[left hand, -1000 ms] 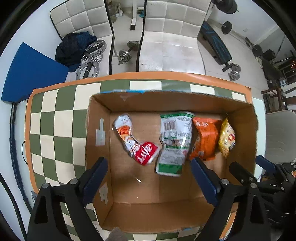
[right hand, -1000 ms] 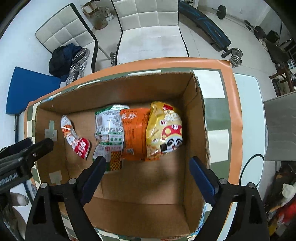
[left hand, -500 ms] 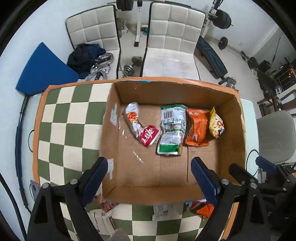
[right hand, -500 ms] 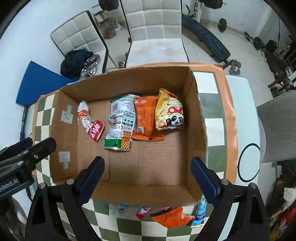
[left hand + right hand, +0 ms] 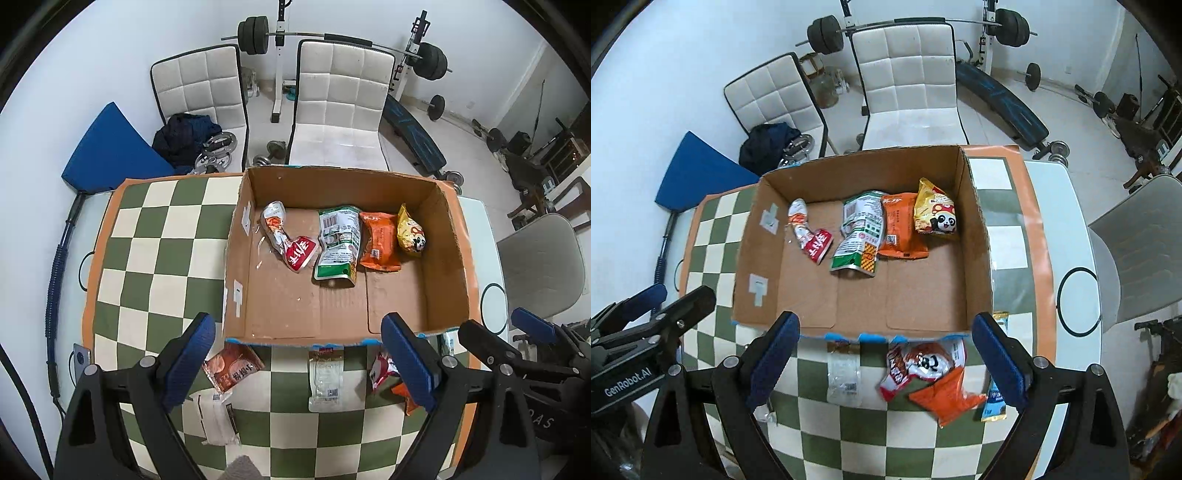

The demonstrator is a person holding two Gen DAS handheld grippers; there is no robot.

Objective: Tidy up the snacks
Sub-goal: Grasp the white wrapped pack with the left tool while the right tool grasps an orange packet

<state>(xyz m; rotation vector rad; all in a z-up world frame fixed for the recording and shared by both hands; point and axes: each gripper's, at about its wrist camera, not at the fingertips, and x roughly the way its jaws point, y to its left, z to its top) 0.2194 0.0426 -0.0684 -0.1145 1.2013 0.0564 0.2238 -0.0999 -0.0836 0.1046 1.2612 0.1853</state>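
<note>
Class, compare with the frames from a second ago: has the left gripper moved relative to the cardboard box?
Yes. The left gripper has pulled back and up: the cardboard box now shows whole, with table snacks like the brown packet revealed before its near wall.

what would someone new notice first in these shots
The open cardboard box on the green-and-cream checkered table stands out first, with four snack packets in a row along its far side, among them a yellow panda bag at the right. More packets lie loose on the table in front of the box, like the red-and-white bag. Both hand-held grippers hover open and hold nothing.
</note>
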